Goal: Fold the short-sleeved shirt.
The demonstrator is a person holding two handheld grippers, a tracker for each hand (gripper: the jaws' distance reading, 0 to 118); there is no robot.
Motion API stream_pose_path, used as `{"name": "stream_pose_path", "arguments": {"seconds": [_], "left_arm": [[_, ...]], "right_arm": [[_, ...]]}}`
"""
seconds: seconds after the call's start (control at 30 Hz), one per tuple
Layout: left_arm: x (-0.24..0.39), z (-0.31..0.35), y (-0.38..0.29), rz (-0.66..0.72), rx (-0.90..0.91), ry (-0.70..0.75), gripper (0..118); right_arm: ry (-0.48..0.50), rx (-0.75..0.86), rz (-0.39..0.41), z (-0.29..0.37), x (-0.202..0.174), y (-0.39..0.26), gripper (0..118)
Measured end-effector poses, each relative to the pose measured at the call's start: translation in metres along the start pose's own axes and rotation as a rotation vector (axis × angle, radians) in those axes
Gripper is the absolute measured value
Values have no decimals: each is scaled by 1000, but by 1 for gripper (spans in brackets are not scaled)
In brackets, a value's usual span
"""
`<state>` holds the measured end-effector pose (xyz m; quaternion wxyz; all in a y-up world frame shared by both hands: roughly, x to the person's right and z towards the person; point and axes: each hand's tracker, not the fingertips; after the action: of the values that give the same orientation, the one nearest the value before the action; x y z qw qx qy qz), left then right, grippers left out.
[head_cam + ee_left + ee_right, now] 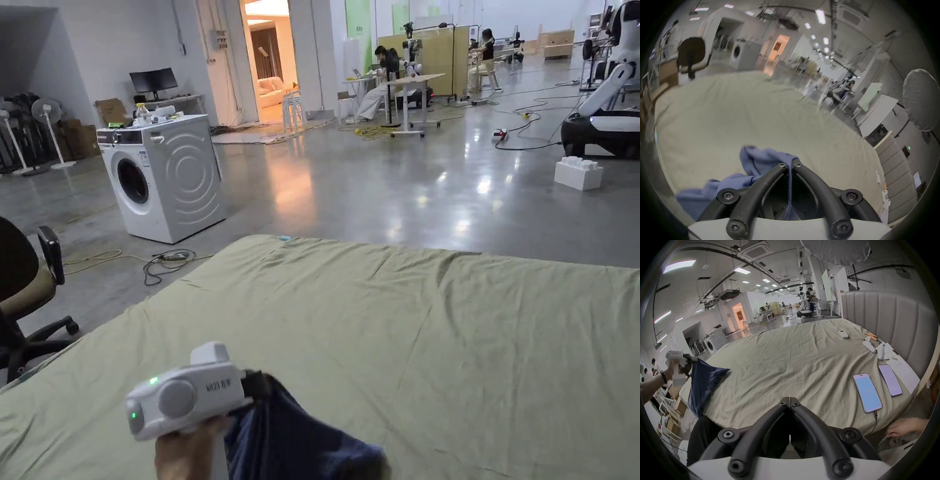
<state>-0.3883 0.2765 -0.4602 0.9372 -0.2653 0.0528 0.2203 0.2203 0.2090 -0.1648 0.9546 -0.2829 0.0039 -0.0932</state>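
Spreading across the lower half of the head view, an olive-green bed sheet (406, 337) is serving as the work surface, with a washing machine (164, 175) standing on the grey floor at the upper left of that frame. At the bottom left, the left gripper (790, 164) is pinching the dark blue short-sleeved shirt (294, 437) between pressed-together jaws, and the garment is hanging bunched from it, draping over the near edge of the bed at the left of the right gripper view (703, 382). The right gripper (789, 400) is hovering with its jaws pressed together on nothing, low in the centre of its own view, while two phones (867, 392) are lying on the sheet at the lower right. The shirt is probably being brought onto the bed for spreading. Doing this well likely means opening the right gripper, catching a second edge, and drawing the cloth flat toward the middle, well clear of the phones.
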Motion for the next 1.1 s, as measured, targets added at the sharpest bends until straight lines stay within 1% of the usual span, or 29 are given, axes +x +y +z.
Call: {"name": "stream_pose_path", "arguments": {"seconds": [0.03,0.07,0.1,0.2,0.23,0.3,0.37,0.5,0.6,0.67,0.73,0.77,0.83,0.87,0.9,0.93,0.97,1.03,1.07,1.1], "left_arm": [[15,6,17,1,34,-28,1],[30,9,33,-7,44,-89,1],[45,13,45,-33,76,-101,1],[104,16,76,-183,112,-135,1],[126,15,80,-253,105,-144,1],[168,13,77,-378,110,-164,1],[204,5,57,-468,71,-228,1],[259,-17,-25,-471,-48,-366,1],[298,-29,-120,-478,-182,-507,1],[322,-30,-183,-546,-316,-576,1],[346,-20,-249,-642,-414,-639,1],[354,-12,-279,-676,-433,-663,1],[371,8,-337,-726,-511,-719,1],[376,18,-366,-730,-529,-719,1],[379,23,-380,-736,-574,-742,1],[378,35,-400,-714,-633,-780,1],[378,43,-414,-724,-646,-807,1],[380,52,-434,-805,-609,-783,3],[376,55,-438,-850,-521,-769,14],[369,54,-432,-855,-483,-782,35]], "right_arm": [[-2,4,-14,4,3,-3,0],[-2,6,-33,8,6,-6,0],[-7,4,-45,11,8,-8,0],[-44,-3,-82,19,15,-15,0],[-45,-5,-96,22,17,-18,0],[-47,-5,-121,27,23,-22,0],[-61,-8,-131,30,26,-26,0],[-82,-17,-131,35,31,-31,0],[-85,-21,-137,38,34,-31,0],[-88,-25,-138,39,35,-31,0],[-89,-26,-138,40,36,-33,0],[-92,-29,-140,40,36,-34,0],[-93,-36,-147,42,36,-36,0],[-87,-39,-153,43,35,-38,0],[-82,-42,-155,44,34,-39,0],[-80,-45,-152,45,32,-41,0],[-77,-46,-148,46,31,-43,0],[-71,-55,-138,45,29,-45,0],[-70,-61,-135,44,27,-45,0],[-70,-63,-131,43,25,-44,0]]}}
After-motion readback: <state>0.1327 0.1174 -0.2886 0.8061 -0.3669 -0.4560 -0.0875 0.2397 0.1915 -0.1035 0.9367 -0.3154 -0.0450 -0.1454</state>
